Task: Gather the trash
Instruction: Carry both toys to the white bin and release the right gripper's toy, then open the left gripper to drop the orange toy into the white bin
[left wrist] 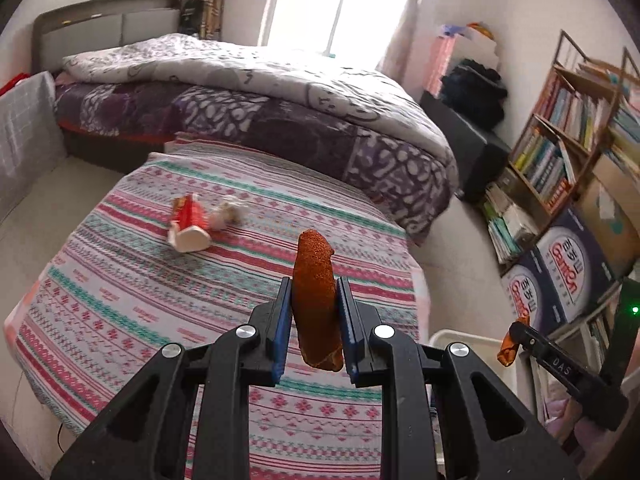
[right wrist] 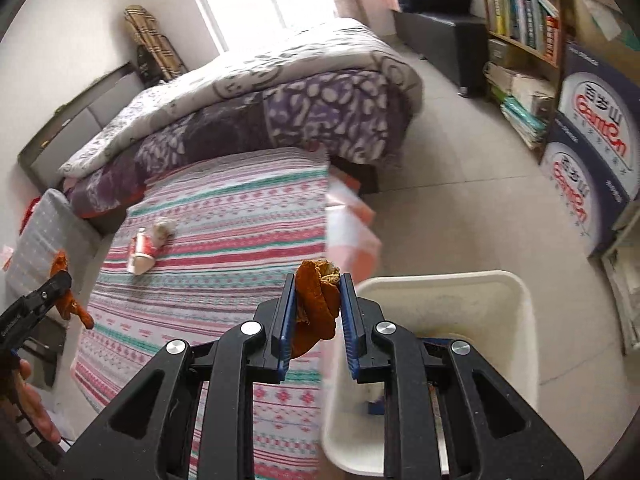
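Note:
My left gripper [left wrist: 315,285] is shut on a long strip of orange peel [left wrist: 316,264] that stands up between its blue pads, above the striped tablecloth [left wrist: 120,300]. My right gripper [right wrist: 319,280] is shut on a crumpled piece of orange peel [right wrist: 316,300], beside the rim of the white bin [right wrist: 440,278]. Farther back on the cloth, a red paper cup [left wrist: 188,226] lies on its side next to a crumpled tissue [left wrist: 231,210]. The cup [right wrist: 142,250] and tissue [right wrist: 164,228] also show in the right wrist view. Each gripper appears at the edge of the other's view.
A bed with a purple and grey quilt [left wrist: 280,92] stands behind the table. A bookshelf [left wrist: 560,140] and stacked printed cartons [right wrist: 588,148] line the right wall. A grey cushion [right wrist: 44,240] sits at the left. The bin holds a small blue item [right wrist: 376,406].

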### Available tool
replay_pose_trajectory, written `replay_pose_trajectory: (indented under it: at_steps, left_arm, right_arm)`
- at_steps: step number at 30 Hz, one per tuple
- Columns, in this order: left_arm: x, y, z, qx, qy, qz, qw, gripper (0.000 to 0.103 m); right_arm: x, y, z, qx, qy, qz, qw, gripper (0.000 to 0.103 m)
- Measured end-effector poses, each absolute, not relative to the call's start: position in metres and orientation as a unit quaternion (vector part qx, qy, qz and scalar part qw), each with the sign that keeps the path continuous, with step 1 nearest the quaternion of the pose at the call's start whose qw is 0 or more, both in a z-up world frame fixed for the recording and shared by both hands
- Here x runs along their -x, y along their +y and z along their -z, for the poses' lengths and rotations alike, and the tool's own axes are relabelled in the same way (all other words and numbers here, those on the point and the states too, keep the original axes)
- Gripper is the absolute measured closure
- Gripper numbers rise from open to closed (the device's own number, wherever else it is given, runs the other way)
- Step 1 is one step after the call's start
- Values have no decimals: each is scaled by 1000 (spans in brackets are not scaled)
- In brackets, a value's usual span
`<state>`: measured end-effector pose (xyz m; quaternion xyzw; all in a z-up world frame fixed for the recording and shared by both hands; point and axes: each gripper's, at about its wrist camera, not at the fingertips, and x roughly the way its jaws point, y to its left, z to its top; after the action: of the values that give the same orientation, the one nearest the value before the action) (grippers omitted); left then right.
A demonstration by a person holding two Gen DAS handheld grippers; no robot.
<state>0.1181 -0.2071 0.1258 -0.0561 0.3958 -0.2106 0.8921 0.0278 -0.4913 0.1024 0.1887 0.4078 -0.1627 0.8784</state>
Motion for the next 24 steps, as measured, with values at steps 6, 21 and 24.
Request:
replay_pose_trajectory:
  at_steps: [6, 21, 24]
  left_arm:
    - [-108, -242, -120, 46, 405, 247, 879, 81]
    - [-82, -317, -102, 18, 430, 314, 846, 81]
    - [-76, -331, -96, 17, 439, 328, 837, 81]
  right_arm:
    - [-10, -516, -96, -191, 424, 196, 863, 70]
    - [29, -563, -105, -205, 396, 259, 857, 42]
    - [34, -570, -106, -211, 392, 269, 854, 35]
